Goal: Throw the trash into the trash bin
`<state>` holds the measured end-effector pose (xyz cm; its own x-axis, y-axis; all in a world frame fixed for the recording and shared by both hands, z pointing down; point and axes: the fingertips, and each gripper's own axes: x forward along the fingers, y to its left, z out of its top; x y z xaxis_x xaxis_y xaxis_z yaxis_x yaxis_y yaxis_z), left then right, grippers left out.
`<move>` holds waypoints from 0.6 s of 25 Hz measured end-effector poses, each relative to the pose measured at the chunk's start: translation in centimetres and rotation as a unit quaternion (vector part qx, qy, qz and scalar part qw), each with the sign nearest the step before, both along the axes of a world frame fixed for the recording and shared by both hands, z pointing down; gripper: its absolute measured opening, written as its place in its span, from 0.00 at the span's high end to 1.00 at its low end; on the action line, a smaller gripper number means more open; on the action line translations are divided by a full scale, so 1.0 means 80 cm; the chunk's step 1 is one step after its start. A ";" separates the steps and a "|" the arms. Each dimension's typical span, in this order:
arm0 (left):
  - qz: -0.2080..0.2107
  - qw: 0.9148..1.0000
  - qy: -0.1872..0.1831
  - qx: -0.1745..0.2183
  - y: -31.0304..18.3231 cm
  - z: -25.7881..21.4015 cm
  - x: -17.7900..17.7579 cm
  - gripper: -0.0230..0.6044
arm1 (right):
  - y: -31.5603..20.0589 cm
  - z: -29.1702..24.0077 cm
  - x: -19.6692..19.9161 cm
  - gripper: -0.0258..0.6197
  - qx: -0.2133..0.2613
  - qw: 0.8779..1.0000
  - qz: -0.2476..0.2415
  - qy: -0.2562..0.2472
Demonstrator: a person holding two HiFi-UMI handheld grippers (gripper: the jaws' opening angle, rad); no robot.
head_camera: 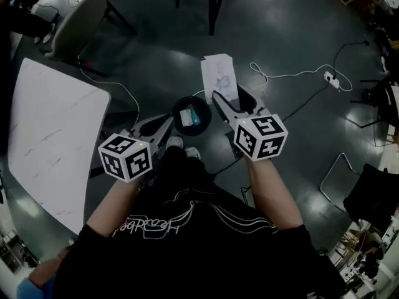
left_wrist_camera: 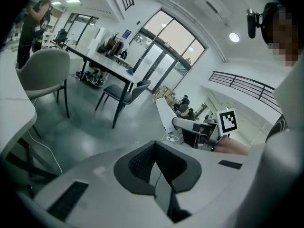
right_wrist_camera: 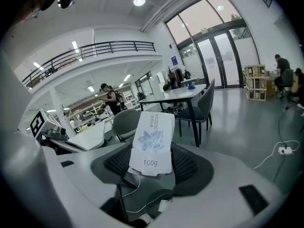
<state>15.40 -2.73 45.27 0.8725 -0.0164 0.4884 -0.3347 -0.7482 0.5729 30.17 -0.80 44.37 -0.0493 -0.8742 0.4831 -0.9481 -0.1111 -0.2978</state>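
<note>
Right gripper [head_camera: 229,99], clamped on a white paper packet [head_camera: 218,73], holds it near the black trash bin [head_camera: 202,129] on the floor, apparently lining up a drop; left gripper [head_camera: 167,123], jaws together and empty, points toward the bin's rim.

Open floor [head_camera: 293,42] around bin [head_camera: 206,127]; table [head_camera: 50,136] left

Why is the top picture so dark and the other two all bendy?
Head view: dim, black corners, glare on the floor. Left gripper view: wide lens bends the room's lines. Right gripper view: same bending, yet the packet looks sharp.
</note>
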 end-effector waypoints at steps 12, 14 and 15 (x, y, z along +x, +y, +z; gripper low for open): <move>-0.011 0.992 -0.073 -0.100 -0.023 0.209 -0.017 0.96 | 0.001 0.223 -0.015 0.53 -0.120 0.992 -0.004 -0.048; -0.019 0.990 -0.083 -0.115 -0.026 0.242 -0.027 0.96 | 0.003 0.268 -0.028 0.53 -0.147 0.988 -0.013 -0.055; -0.023 0.988 -0.088 -0.123 -0.026 0.257 -0.030 0.96 | 0.006 0.289 -0.034 0.53 -0.161 0.985 -0.017 -0.059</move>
